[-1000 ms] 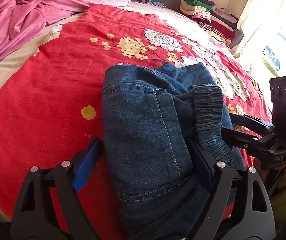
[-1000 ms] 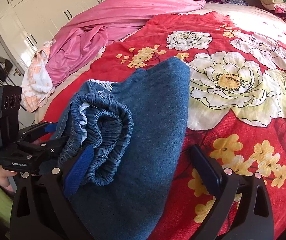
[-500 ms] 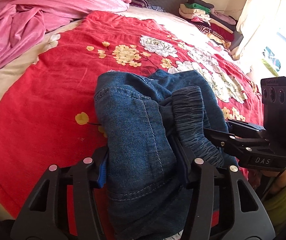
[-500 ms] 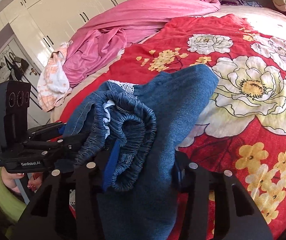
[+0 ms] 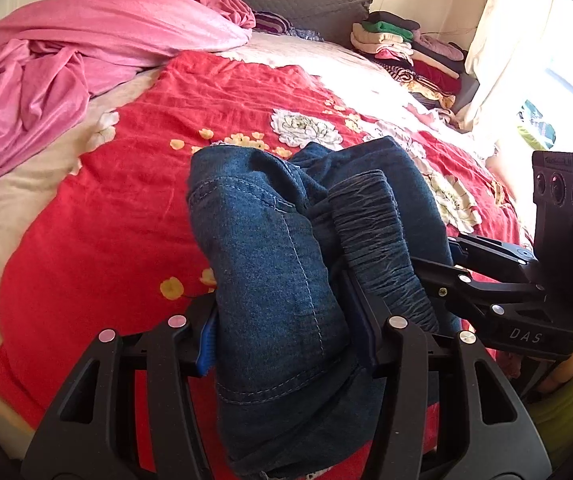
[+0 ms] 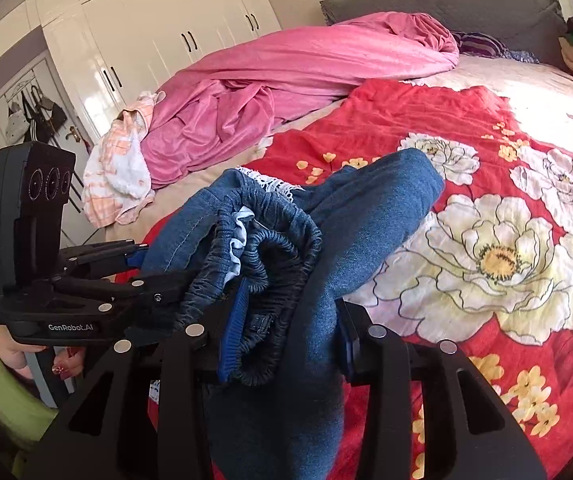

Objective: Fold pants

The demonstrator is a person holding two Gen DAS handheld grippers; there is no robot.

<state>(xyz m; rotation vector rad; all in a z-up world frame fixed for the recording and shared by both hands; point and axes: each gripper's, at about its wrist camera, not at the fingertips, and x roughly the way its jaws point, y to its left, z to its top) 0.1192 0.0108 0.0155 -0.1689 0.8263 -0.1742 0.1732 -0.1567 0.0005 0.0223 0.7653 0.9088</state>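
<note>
— Over the red floral bedspread [image 5: 98, 216], what are the two tools doing?

— Both are clamped on the folded denim pants [image 5: 278, 280]. The left gripper [image 5: 286, 340] has its blue pads pressed into the thick bundle from either side; the right gripper [image 6: 286, 332] pinches the gathered elastic waistband end the same way.

— Are the pants lying on the bed?

— Hard to say. The near part bunches up between the jaws, but the tools' black frames cut off the underside, so whether the far fold touches the bedspread I cannot tell.

— What else is hidden?

— The lower hem runs out of the bottom of both views. The person shows only as a green sleeve [image 6: 2, 392] and fingers [image 6: 62, 368] behind the handle. A pink blanket [image 6: 286, 80] lies crumpled near the headboard, and the stacked clothes [image 5: 406, 52] in the far corner are too small to sort out.
</note>
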